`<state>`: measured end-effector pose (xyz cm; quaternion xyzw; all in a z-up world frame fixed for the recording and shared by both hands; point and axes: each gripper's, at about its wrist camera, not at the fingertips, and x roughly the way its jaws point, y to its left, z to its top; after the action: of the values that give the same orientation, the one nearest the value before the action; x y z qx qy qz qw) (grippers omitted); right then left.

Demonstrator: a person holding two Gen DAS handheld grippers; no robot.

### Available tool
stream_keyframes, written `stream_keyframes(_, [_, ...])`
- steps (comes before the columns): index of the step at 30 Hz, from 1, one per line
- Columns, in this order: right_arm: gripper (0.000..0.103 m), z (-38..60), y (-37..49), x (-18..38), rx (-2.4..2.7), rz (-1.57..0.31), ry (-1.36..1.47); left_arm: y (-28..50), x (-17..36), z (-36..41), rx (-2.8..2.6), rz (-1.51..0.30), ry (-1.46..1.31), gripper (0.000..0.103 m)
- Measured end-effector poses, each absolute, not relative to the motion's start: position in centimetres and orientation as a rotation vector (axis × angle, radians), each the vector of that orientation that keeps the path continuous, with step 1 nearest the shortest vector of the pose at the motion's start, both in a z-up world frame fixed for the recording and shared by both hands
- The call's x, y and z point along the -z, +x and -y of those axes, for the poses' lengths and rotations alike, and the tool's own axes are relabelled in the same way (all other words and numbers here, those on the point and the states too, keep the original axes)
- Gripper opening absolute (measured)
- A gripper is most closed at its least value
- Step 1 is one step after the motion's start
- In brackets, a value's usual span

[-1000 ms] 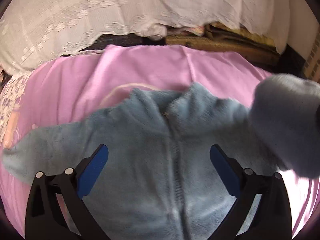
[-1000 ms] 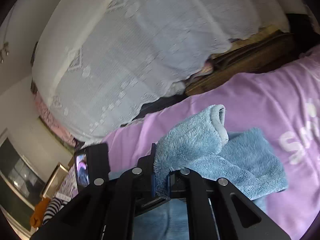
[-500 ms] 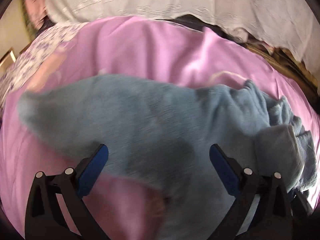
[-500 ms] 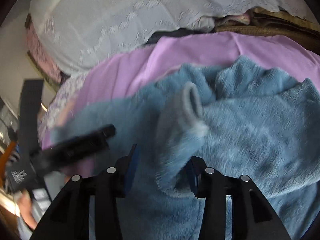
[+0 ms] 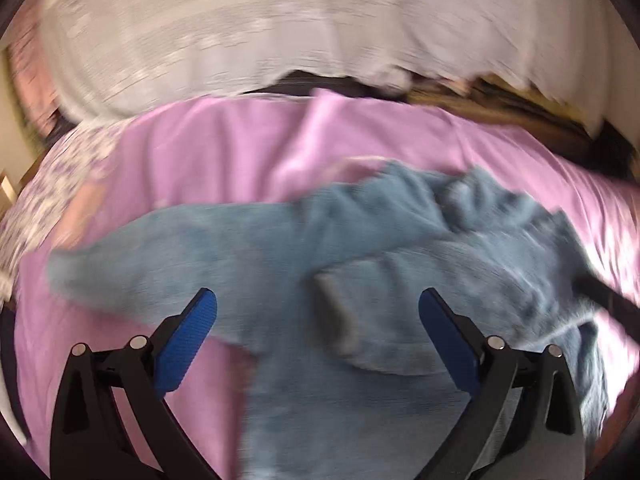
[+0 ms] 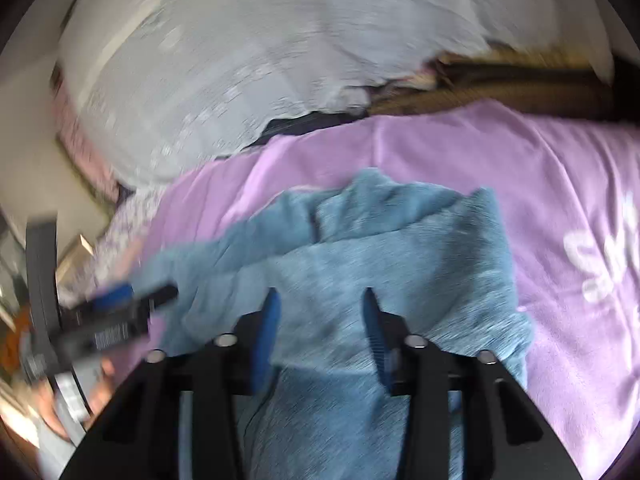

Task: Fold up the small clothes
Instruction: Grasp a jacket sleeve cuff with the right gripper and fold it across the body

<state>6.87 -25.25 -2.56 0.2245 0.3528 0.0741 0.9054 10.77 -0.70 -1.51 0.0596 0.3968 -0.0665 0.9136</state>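
A small fluffy blue jacket [image 5: 360,264] lies on a pink sheet [image 5: 224,168]. Its right sleeve is folded across the chest, with the grey cuff [image 5: 334,312] near the middle. Its left sleeve [image 5: 132,256] stretches out to the left. My left gripper [image 5: 318,316] is open and empty, hovering over the jacket's lower body. My right gripper [image 6: 320,312] is open and empty above the folded sleeve [image 6: 380,272]. The left gripper shows blurred at the left of the right wrist view [image 6: 120,312].
A white lace cover [image 5: 280,28] is heaped behind the pink sheet, with dark and brown fabric [image 6: 500,84] at the back right. White lettering [image 6: 600,260] is printed on the sheet at the right. A flowered cloth [image 5: 52,184] lies at the left edge.
My right gripper carried the right sleeve across the jacket's chest, opened and let it go. The sleeve now lies flat. My left gripper stayed open and swung its view left, then back.
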Motion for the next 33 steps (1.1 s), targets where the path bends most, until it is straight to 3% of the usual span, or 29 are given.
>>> stream_keyframes(3, [0.029,30.1,8.3,6.5,-0.021,-0.810,0.578,12.5,5.2,3.9,0.146,-0.901,0.235,0.099])
stream_keyframes(4, [0.009,31.4,8.5,8.0,-0.004,-0.836,0.608,12.9,6.5,4.1,0.125,-0.939,0.256,0.099])
stream_keyframes(5, [0.000,32.9,8.5,9.8,-0.031,-0.843,0.691,13.6,8.2,4.2,0.136,-0.989,0.243,0.099])
stream_keyframes(9, [0.000,33.8,7.7,9.0,-0.051,-0.799,0.757,14.0,7.4,2.6,0.168,-1.000,0.146,0.099])
stream_keyframes(10, [0.006,33.3,7.6,8.0,-0.043,-0.772,0.726,13.9,7.0,2.4,0.159,-0.991,0.141,0.099])
stream_keyframes(12, [0.007,32.7,7.8,5.9,-0.057,-0.718,0.663,13.5,5.6,1.6,0.128,-0.939,0.135,0.099])
stream_keyframes(13, [0.012,32.6,8.3,5.2,-0.061,-0.706,0.644,13.6,4.8,1.2,0.118,-0.916,0.119,0.099])
stream_keyframes(14, [0.024,32.6,8.9,4.7,-0.053,-0.699,0.629,13.8,4.5,1.1,0.120,-0.915,0.105,0.099])
stream_keyframes(16, [0.033,32.8,11.0,4.7,-0.017,-0.715,0.613,14.9,4.5,1.1,0.128,-0.945,0.091,0.099])
stream_keyframes(18, [0.031,33.4,13.3,6.7,0.027,-0.787,0.617,16.5,5.9,1.4,0.095,-0.995,0.119,0.099])
stream_keyframes(20, [0.017,34.5,14.3,9.6,0.031,-0.831,0.665,17.6,8.3,1.6,0.098,-1.044,0.136,0.099])
stream_keyframes(22, [0.017,35.0,12.9,9.2,0.022,-0.786,0.699,17.1,7.9,1.0,0.110,-1.015,0.102,0.099])
stream_keyframes(24, [0.022,34.5,10.7,7.7,0.023,-0.745,0.664,16.4,7.1,0.4,0.109,-1.002,0.099,0.099])
stream_keyframes(29, [0.061,31.4,6.0,6.9,-0.056,-0.750,0.488,13.6,5.8,-3.0,0.090,-0.959,0.056,0.099])
stream_keyframes(33, [0.060,32.3,5.0,7.6,-0.070,-0.729,0.571,12.8,5.7,-9.5,0.001,-0.990,-0.087,0.099])
